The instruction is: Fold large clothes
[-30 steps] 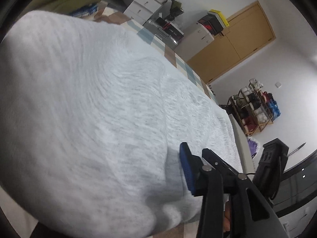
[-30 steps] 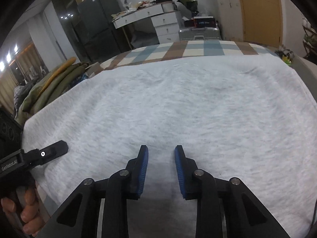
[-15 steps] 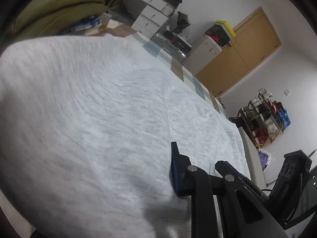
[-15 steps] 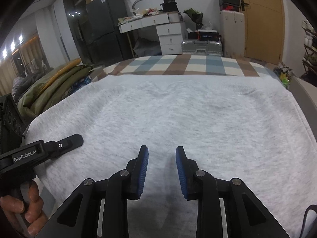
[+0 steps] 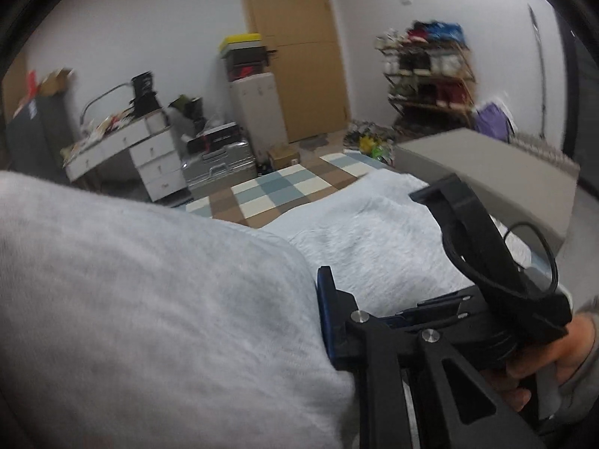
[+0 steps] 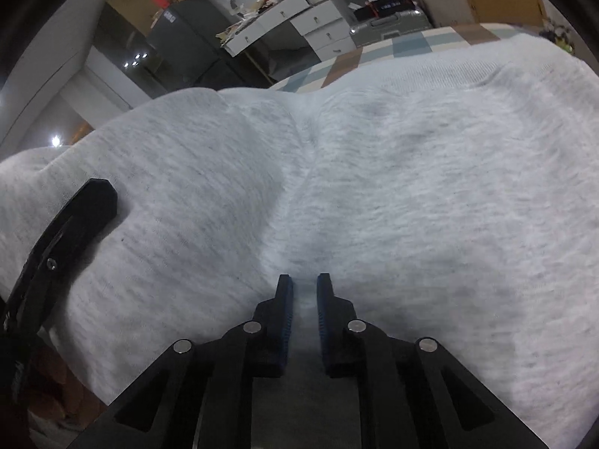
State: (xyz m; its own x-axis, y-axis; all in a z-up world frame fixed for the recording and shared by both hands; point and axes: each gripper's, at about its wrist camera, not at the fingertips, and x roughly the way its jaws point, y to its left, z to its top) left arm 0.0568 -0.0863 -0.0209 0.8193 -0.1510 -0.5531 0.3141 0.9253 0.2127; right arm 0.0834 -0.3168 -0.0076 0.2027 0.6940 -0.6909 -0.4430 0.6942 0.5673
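A large light grey knit garment (image 6: 411, 187) lies spread over a bed with a checked cover (image 5: 277, 191). My left gripper (image 5: 316, 288) is shut on the garment's edge. One blue pad shows and the other finger is hidden under the raised cloth (image 5: 149, 299), which fills the left of that view. My right gripper (image 6: 303, 292) points down at the near edge. Its jaws are closing, with a ridge of grey cloth pinched between the blue pads. The left tool's black finger (image 6: 75, 224) rests on the cloth at the left. A hand (image 5: 543, 355) holds the right tool.
Beyond the bed stand a white drawer desk (image 5: 149, 153), a silver suitcase (image 5: 217, 164), a wooden door (image 5: 299, 56) and a loaded shelf rack (image 5: 426, 71). A grey padded block (image 5: 486, 172) borders the bed on the right. A dark cabinet (image 6: 179, 37) stands at the far left.
My left gripper rolled upright and rose, lifting the garment's edge. My right gripper's jaws drew together onto the cloth, and a fold now runs up the garment's middle.
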